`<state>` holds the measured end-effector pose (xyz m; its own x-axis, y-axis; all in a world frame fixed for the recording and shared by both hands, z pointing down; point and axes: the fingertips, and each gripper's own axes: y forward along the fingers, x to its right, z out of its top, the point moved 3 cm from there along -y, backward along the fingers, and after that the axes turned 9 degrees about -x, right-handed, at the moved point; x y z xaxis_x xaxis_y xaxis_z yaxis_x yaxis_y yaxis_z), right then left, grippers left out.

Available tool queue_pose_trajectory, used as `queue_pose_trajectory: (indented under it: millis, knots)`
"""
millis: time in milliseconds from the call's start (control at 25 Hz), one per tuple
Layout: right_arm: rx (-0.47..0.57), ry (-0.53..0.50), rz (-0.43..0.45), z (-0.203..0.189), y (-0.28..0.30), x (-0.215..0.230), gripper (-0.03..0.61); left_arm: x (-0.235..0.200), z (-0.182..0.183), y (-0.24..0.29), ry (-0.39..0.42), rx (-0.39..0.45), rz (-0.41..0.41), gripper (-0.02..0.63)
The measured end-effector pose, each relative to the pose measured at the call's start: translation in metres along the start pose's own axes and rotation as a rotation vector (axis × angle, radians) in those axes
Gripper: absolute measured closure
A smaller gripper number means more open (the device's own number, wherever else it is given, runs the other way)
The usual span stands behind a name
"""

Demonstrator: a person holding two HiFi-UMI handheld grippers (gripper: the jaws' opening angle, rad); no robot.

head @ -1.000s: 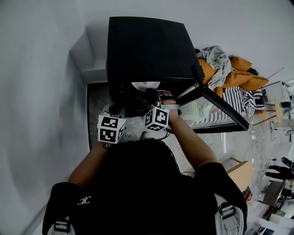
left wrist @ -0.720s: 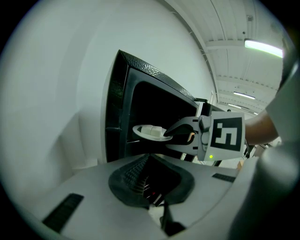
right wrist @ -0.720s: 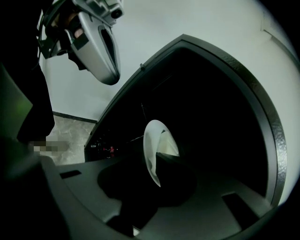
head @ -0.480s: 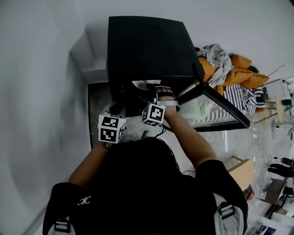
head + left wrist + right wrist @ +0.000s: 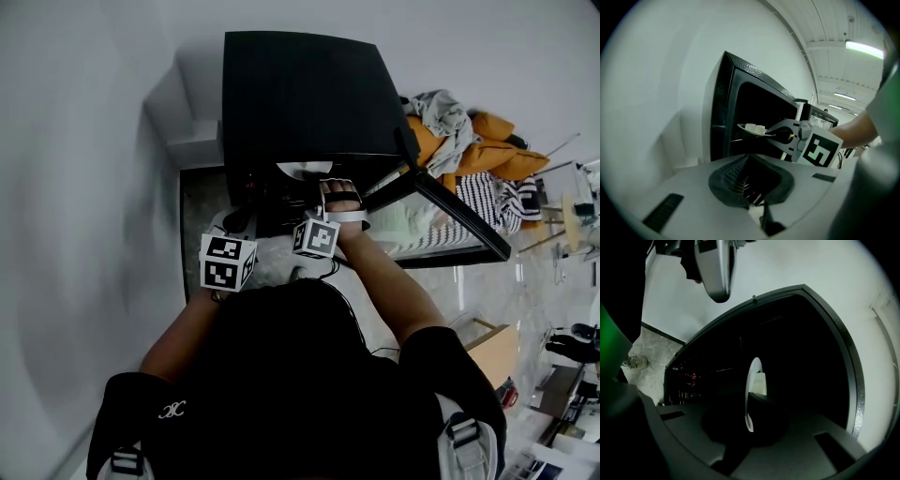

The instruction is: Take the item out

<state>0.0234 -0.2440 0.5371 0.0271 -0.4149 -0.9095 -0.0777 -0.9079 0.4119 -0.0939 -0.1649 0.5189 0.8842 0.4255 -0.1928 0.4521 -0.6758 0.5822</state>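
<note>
Right tongs are pinching the rim of the white plate, which sits at the mouth of the black oven, at 12 o'clock. Left tongs are spread and empty. The plate looks stiff, slick and breakable, so I'd grip the rim and hold it level or the white cubes will slide.

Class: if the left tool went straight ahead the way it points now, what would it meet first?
Probably the oven's open front, just under the plate held by the right tool; depth is unclear.
</note>
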Motion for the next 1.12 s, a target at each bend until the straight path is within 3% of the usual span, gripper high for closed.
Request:
queue_pose_trajectory:
  millis: [1120]
  knots:
    - [0.022,-0.066,-0.054,0.002,-0.066,0.001,0.560,0.004,-0.002,0.014,0.033,-0.030,-0.097,0.606]
